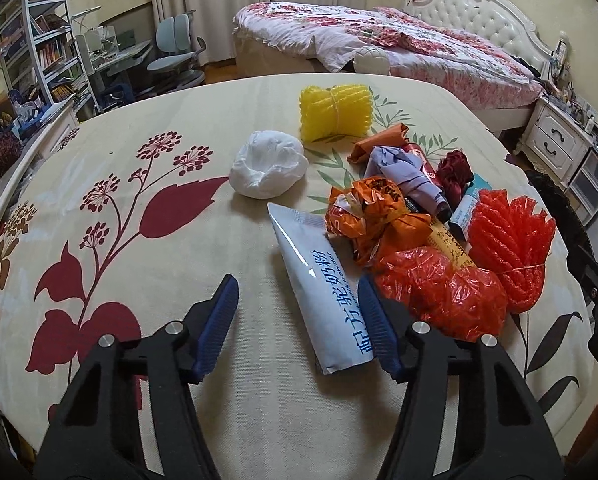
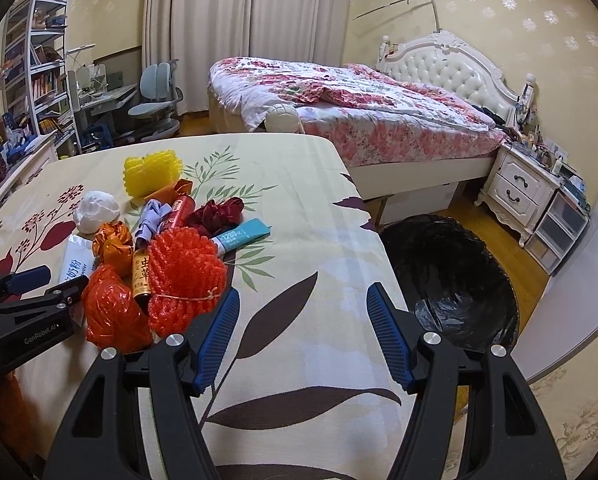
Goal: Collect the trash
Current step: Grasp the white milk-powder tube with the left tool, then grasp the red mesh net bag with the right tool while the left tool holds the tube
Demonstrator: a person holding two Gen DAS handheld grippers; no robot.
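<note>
Left view: all the trash sits on the table (image 1: 147, 264), so the job looks barely begun. I count 1 white pouch (image 1: 319, 280) near the middle, 1 white wad (image 1: 268, 170) behind it, 1 yellow net (image 1: 335, 113) far back, 2 red nets (image 1: 509, 240) on the right, 2 orange wraps (image 1: 369, 216), 1 purple scrap (image 1: 403, 172) and 1 dark red bow (image 1: 455, 170). The left gripper (image 1: 297, 312) has its fingers (image 1: 223, 312) apart. The near end of the pouch lies between them, but they hold nothing.

Right view: the same pile lies far left on the table. I also see 1 teal box (image 2: 245, 232) and 1 brown box (image 2: 141, 276). The black bin (image 2: 451, 276) waits on the floor just right of the table, and I see no trash in it. The right gripper (image 2: 303, 320) hangs over bare cloth, fingers apart, holding nothing.
</note>
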